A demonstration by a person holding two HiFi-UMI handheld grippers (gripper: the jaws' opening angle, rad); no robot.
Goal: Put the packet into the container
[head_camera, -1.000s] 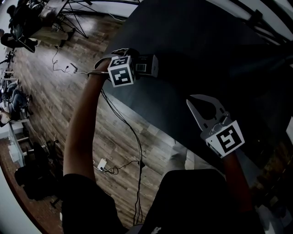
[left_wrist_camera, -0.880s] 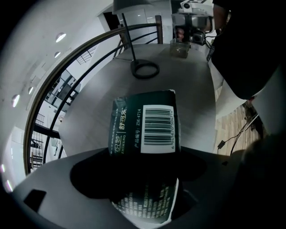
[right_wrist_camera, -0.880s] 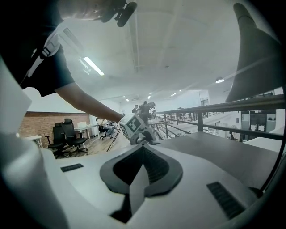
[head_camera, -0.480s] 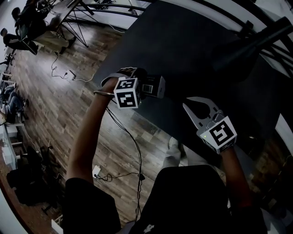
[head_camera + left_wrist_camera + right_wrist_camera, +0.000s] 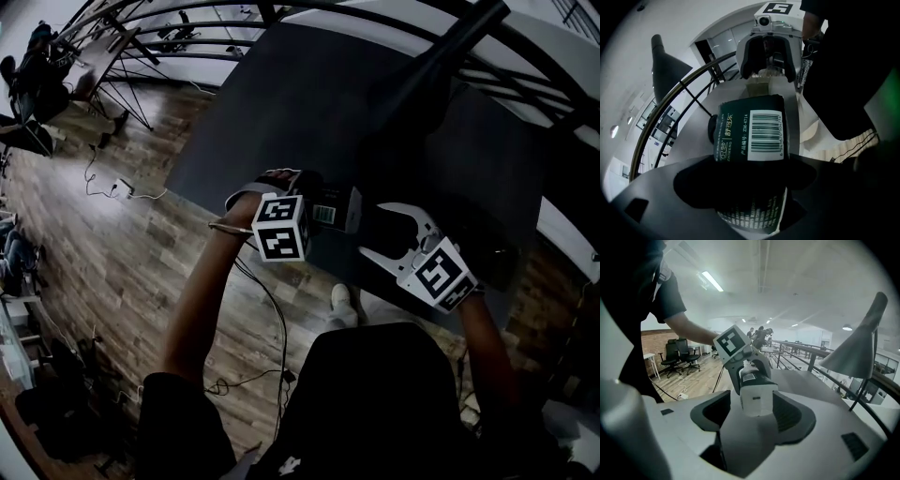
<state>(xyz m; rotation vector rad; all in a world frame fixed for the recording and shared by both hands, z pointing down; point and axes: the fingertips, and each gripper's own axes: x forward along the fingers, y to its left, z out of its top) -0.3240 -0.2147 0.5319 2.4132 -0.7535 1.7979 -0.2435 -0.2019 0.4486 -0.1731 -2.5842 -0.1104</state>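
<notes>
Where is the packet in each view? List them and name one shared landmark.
Head view: packet just above centre.
Left gripper view: centre, barcode facing the camera.
Right gripper view: centre, pale end nearest.
Shared landmark: the cone-shaded lamp.

The packet [image 5: 752, 136] is glossy dark-green film, white where the barcode is printed. The bench [image 5: 281, 112] top is smooth, matt dark grey. The floor [image 5: 112, 253] is wood-grain planks.
</notes>
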